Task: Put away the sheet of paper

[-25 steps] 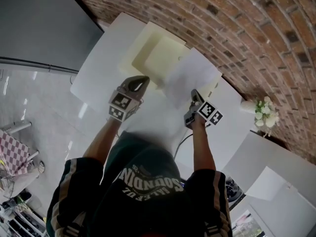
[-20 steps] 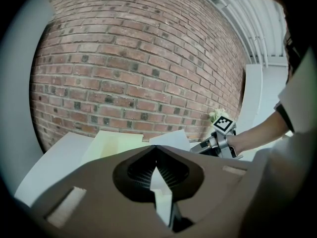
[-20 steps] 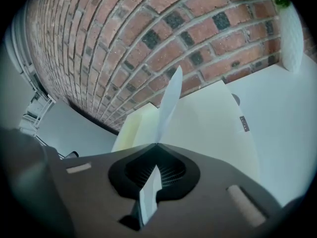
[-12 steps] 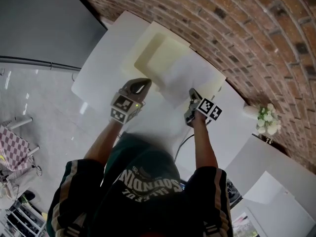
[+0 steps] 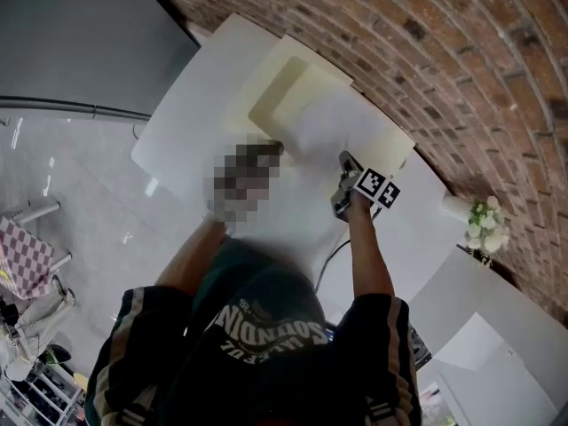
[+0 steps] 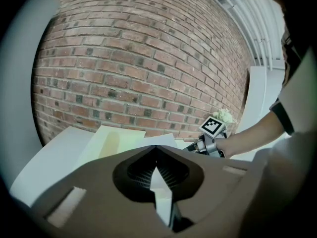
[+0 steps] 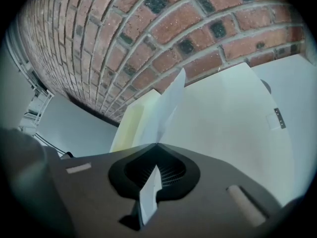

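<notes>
One sheet of paper (image 5: 342,131) hangs just above the white table (image 5: 200,91), pinched at its near edge by both grippers and reaching away from the person over the near side of a shallow cream tray (image 5: 266,82). Most of the tray lies toward 10 o'clock from the sheet, so the paper is probably being lined up to slide or drop into it.

At the sheet's 7 o'clock corner, the left gripper (image 6: 156,150) has its jaws pressed together with a strip of white paper caught between them. At 6 o'clock, the right gripper (image 7: 158,145) is closed the same way on the sheet, which rises out of its jaws as a bent, upstanding flap. Holding two points along one edge likely keeps the thin sheet from drooping or twisting while it travels.

Beyond the tray, from 12 to 2 o'clock, runs a brick wall (image 5: 426,43) that leaves little room past the far rim. A small bunch of pale flowers (image 5: 484,220) stands at 4 o'clock, well apart from the paper.
</notes>
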`<state>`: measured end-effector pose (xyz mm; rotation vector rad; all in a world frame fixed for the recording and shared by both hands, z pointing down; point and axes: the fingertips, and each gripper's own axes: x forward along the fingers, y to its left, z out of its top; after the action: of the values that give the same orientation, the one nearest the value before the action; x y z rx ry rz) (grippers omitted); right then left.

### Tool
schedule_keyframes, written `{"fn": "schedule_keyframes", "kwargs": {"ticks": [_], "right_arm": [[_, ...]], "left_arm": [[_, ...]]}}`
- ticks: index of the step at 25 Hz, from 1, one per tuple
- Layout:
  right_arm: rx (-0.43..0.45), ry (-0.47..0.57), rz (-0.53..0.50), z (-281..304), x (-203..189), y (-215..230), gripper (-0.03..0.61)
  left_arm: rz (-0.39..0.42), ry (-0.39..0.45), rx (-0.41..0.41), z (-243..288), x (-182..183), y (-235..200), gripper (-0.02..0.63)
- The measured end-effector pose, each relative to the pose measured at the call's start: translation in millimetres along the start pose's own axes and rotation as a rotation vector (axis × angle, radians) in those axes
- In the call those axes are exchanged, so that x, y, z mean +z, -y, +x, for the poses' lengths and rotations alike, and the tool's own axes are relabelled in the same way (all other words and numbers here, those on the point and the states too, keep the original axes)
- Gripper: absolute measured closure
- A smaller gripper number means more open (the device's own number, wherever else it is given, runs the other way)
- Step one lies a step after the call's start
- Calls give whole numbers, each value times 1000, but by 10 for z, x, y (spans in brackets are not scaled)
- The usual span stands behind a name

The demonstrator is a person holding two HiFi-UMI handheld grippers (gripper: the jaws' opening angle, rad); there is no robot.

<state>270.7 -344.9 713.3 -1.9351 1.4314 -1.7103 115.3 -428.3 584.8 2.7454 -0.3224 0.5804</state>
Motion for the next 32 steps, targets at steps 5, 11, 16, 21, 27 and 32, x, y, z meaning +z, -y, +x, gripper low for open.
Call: {"fn": "schedule_keyframes", "kwargs": {"ticks": [5,11,16,21,27,32], "right_arm": [[11,-19,19,177,11,-40,578],[21,-41,13,392,16,-125,578],[28,-66,-2,571,11,-216,578],[36,-93,-23,744,-6,-303,577],[56,-110,-4,946,-23,-415,578],[76,-138,-9,1114,-41,-506,577]], "left_arm": [[-6,-3,-6,32,-1,-4,604],[-21,-6,5,23,-33,-89,604],[-31,-13,19,-15,-78,-196,604],[-44,-27,35,-62,-146,-316,604],[-61,-34,49,-138,-202,-443,604],[-76,-41,59,-198,-270,-530,604]]}}
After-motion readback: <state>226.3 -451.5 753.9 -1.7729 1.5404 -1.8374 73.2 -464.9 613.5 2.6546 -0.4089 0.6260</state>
